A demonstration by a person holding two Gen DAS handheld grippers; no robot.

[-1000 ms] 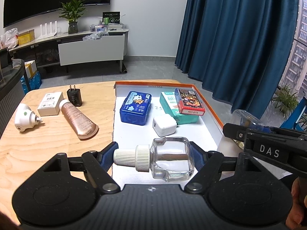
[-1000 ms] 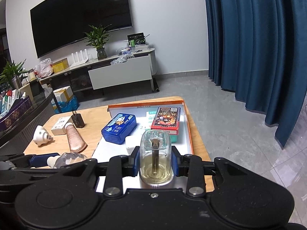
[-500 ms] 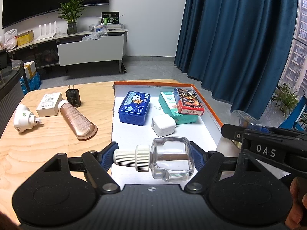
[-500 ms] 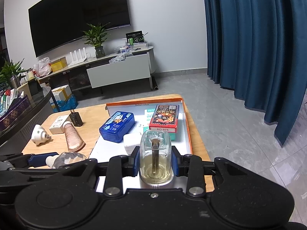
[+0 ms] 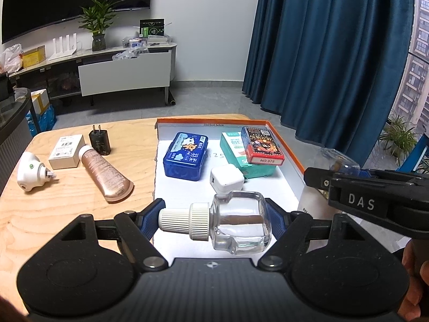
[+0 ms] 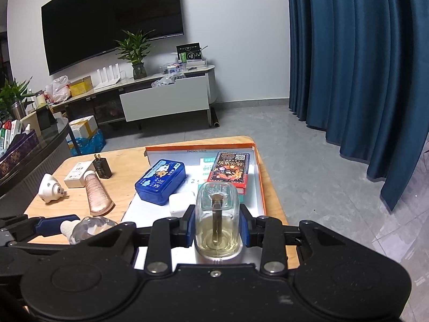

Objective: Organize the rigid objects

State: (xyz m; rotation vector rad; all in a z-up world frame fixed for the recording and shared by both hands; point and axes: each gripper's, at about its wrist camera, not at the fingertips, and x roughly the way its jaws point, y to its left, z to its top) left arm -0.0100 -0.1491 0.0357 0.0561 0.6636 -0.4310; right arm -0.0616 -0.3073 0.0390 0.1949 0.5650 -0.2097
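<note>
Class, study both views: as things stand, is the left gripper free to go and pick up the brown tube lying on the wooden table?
Probably not yet. The left gripper is shut on a clear bottle, so its jaws are full. The brown tube itself lies uncovered on the table.

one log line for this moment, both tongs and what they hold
left tongs: shut on clear bottle | right tongs: shut on yellow bottle | both above tray
</note>
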